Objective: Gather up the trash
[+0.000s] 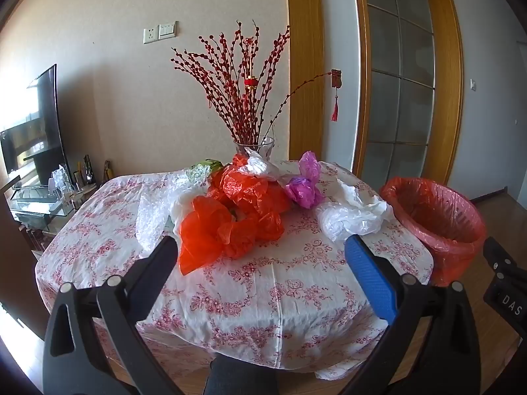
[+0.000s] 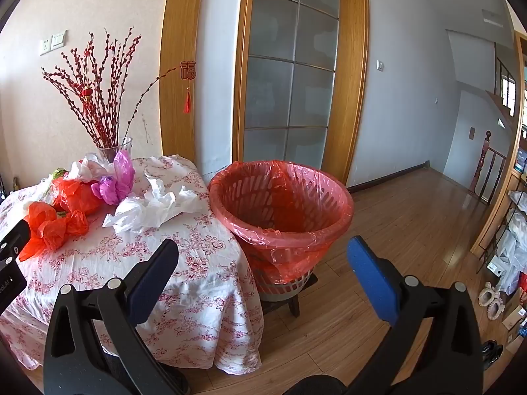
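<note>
Crumpled plastic bags lie on a round table with a floral cloth (image 1: 263, 283): red-orange bags (image 1: 230, 217), a purple bag (image 1: 304, 181), a white bag (image 1: 352, 214) and clear bubble wrap (image 1: 158, 214). A waste basket lined with a red bag (image 1: 438, 217) stands on a stool at the table's right edge; it looks empty in the right wrist view (image 2: 280, 207). My left gripper (image 1: 260, 250) is open and empty above the table's near side, short of the red bags. My right gripper (image 2: 263, 253) is open and empty in front of the basket.
A glass vase (image 1: 255, 148) with red twig branches stands at the table's far side behind the bags. A TV (image 1: 33, 131) on a glass stand is at the left. A frosted glass door (image 2: 290, 82) is behind the basket. Wood floor (image 2: 411, 230) extends right, with shelves and shoes at the far right.
</note>
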### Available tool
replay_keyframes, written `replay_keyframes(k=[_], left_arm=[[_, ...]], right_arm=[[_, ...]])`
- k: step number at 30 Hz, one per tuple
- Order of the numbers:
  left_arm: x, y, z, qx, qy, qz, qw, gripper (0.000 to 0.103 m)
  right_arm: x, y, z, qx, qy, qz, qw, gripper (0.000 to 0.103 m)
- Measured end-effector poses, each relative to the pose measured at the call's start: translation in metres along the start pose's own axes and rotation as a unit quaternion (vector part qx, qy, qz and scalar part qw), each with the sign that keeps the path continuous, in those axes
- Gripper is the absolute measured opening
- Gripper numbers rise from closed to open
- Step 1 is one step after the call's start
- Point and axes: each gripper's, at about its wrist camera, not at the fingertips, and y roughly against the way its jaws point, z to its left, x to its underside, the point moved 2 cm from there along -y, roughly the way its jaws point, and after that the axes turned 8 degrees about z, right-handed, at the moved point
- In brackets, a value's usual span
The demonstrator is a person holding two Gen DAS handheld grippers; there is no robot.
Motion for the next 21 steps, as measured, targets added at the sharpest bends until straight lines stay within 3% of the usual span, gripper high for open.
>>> replay_keyframes(k=[21], left_arm=[[0.0017, -0.0028, -0.0006, 0.001, -0.001, 0.001, 1.0000, 0.099]], right_arm=[[0.0002, -0.0011, 0.0002, 0.000, 0.000, 0.000, 1.000, 0.101]])
